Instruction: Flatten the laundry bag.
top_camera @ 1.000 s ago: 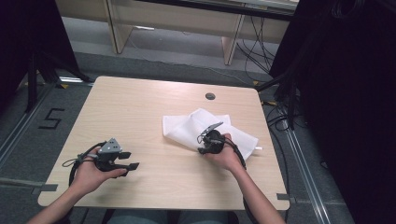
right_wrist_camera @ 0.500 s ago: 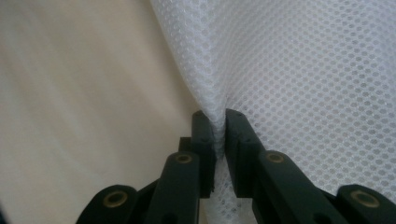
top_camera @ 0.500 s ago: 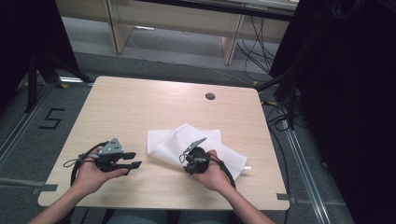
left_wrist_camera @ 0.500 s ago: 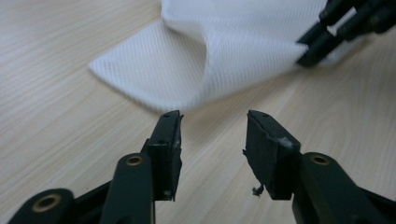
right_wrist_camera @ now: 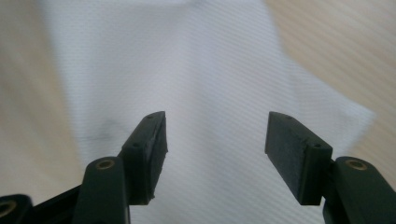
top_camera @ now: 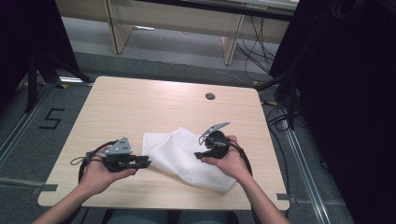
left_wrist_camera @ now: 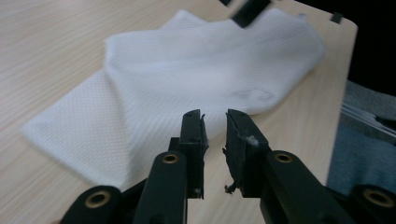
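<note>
White mesh cloth [top_camera: 187,158] judged light, limp, best pinched at an edge; beside it left gripper [left_wrist_camera: 215,135] narrowing, empty; over it right gripper [right_wrist_camera: 215,154] spreading, empty

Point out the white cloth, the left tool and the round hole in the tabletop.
white cloth [top_camera: 180,154], high view, middle of the fabric.
left tool [left_wrist_camera: 215,133], left gripper view, midway between its fingertips.
round hole [top_camera: 210,96], high view, its dark centre.

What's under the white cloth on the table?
The white cloth lies folded straight on the wooden table, with bare tabletop showing around most of it. Its near right corner runs under the person's right hand. Whether anything lies between its layers cannot be seen.
</note>
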{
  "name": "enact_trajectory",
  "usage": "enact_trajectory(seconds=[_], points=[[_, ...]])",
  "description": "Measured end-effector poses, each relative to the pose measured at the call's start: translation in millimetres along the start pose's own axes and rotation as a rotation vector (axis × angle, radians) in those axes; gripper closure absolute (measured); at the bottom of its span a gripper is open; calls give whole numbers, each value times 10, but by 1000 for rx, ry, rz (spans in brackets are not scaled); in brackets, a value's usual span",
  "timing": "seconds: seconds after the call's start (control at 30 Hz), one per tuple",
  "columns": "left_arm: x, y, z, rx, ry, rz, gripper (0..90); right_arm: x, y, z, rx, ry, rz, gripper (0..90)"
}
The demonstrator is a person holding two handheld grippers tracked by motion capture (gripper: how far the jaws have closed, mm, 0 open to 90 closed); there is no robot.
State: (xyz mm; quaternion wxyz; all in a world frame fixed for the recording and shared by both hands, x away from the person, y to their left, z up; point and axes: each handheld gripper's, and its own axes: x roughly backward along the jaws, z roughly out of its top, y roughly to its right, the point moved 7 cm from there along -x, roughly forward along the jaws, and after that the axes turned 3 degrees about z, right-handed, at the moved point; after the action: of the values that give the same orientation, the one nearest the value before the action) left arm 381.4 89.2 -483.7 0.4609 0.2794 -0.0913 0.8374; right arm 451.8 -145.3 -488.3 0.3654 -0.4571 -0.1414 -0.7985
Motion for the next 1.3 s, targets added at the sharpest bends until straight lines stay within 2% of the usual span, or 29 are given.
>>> enact_trajectory(seconds=[0.03, 0.1, 0.13, 0.17, 0.2, 0.23, 0.3, 0.33, 0.37, 0.4, 0.43, 0.47, 0.5, 0.53, 0.57, 0.6, 0.67, 0.83, 0.87, 0.9, 0.97, 1.0, 1.07, 1.1, 1.17, 1.2, 1.23, 1.27, 1.3], points=[[-104, 81, 61, -46, -26, -17, 776, -44, 256, -19, -5, 2, -47, 381], [-170, 119, 86, -65, -47, -22, 776, -86, 363, -45, -13, -15, -63, 372], [-255, 153, 119, -91, -65, -28, 776, -116, 426, -50, -21, -18, -66, 363], [-326, 178, 145, -103, -74, -33, 776, -116, 426, -50, -21, -18, -66, 363], [-435, 203, 174, -117, -96, -38, 773, -184, 506, -79, -53, -42, -81, 351], [-488, 212, 186, -124, -106, -37, 772, -231, 557, -86, -25, -40, -90, 351], [-547, 213, 197, -139, -116, -33, 769, -275, 576, -108, -25, -61, -87, 355], [-595, 208, 196, -149, -132, -24, 768, -334, 593, -129, -10, -78, -81, 381], [-643, 174, 177, -182, -160, -20, 764, -409, 582, -161, 23, -106, -80, 480], [-643, 174, 177, -182, -160, -20, 763, -409, 582, -161, 23, -106, -80, 480], [-689, 163, 147, -161, -170, -12, 763, -432, 571, -171, 35, -113, -83, 516], [-719, 142, 115, -169, -185, -10, 762, -470, 554, -180, 68, -122, -83, 580], [-763, 114, 53, -179, -207, -7, 760, -496, 495, -186, 80, -135, -78, 700], [-752, 78, 2, -207, -256, -16, 760, -498, 492, -172, 107, -134, -78, 749], [-752, 78, 2, -207, -256, -16, 760, -498, 492, -172, 107, -134, -78, 749], [-765, 59, -20, -213, -262, -19, 761, -501, 453, -152, 117, -151, -95, 860], [-775, 36, -59, -184, -270, -10, 760, -508, 437, -126, 123, -159, -90, 890], [-773, 0, -96, -189, -281, -9, 761, -422, 373, -10, 101, -117, -78, 895], [-786, -20, -109, -187, -286, -9, 761, -335, 350, 81, 107, -79, -79, 896], [-798, -18, -118, -161, -286, -9, 761, -306, 356, 111, 118, -64, -85, 896], [-802, -34, -114, -174, -286, -9, 760, -214, 358, 195, 128, -33, -94, 896], [-808, -34, -111, -159, -278, -3, 760, -214, 358, 195, 128, -33, -94, 896], [-810, -31, -103, -151, -266, -4, 760, -126, 356, 297, 145, 11, -103, 896], [-805, -22, -85, -142, -254, 1, 760, -49, 339, 373, 147, 32, -121, 896], [-818, -21, -59, -129, -221, 6, 760, 23, 316, 437, 163, 45, -119, 896], [-818, -21, -59, -129, -221, 6, 760, 23, 316, 437, 163, 45, -119, 896], [-788, -58, -77, -167, -257, 3, 762, 45, 278, 491, 181, 81, -121, 896], [-816, -42, -74, -110, -217, 18, 763, 64, 254, 496, 186, 78, -117, 895], [-824, -51, -77, -100, -208, 20, 766, 76, 221, 501, 180, 88, -124, 895]])
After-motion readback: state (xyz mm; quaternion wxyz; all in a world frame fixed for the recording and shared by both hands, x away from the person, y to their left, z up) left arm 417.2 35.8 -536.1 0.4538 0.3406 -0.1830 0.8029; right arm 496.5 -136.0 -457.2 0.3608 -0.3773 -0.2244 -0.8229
